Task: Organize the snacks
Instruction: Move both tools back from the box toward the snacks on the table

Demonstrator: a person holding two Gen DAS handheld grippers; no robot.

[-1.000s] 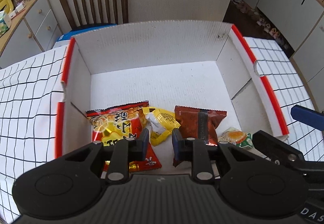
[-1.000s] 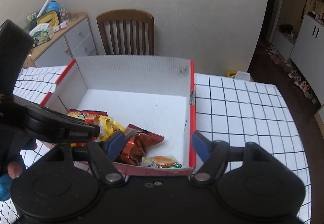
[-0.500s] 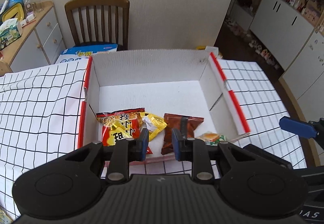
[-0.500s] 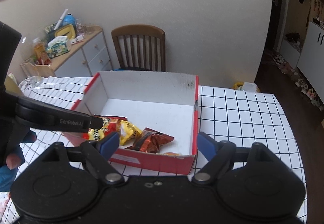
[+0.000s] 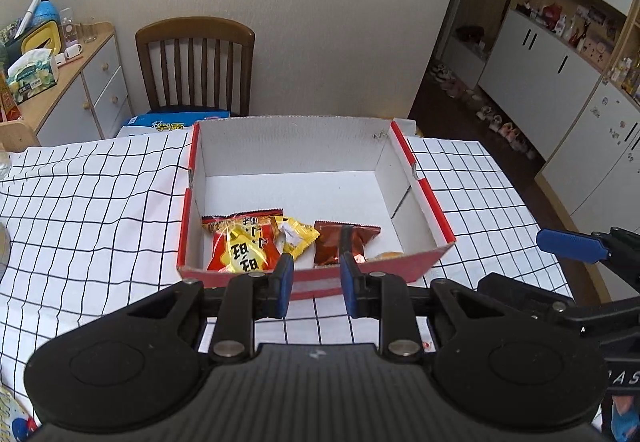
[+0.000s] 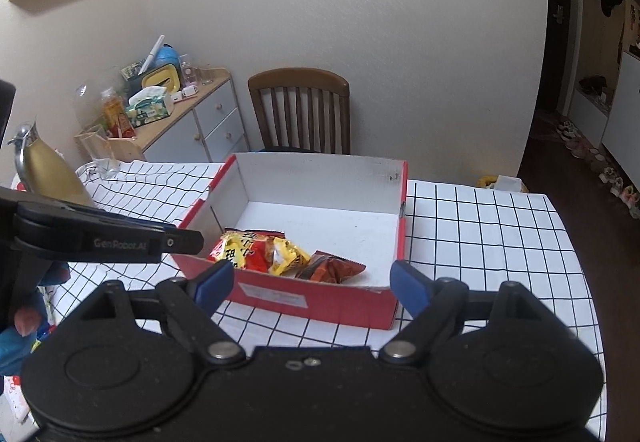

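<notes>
Both grippers have drawn back and up from the red cardboard box with the white inside (image 5: 312,178), so that its near red wall, hidden a second ago, now shows in full and far more of the black-and-white checked tablecloth (image 5: 92,202) lies in view around it. At the far left a pale wooden sideboard with grey drawers (image 5: 80,82) stands by the wall, and beside it a brown wooden slat-back chair (image 5: 195,66) sits behind the table. On the box floor, against the near wall, the snacks lie in a row: a red and yellow snack bag (image 5: 240,246) at the left, a small yellow wrapped packet (image 5: 298,236) touching its right edge, a dark brown foil packet (image 5: 344,242) next, and an orange-topped wrapper (image 5: 386,254) barely showing over the wall at the right. The rest of the box floor is bare white. The left gripper (image 5: 315,282) hangs in front of the near wall with its blue pads a narrow gap apart and nothing between them. The right gripper (image 6: 308,282), seen in its own view, has its blue pads spread wide, the jaws empty, framing the box's near wall without touching it; the right gripper's spread has widened over the last second.
</notes>
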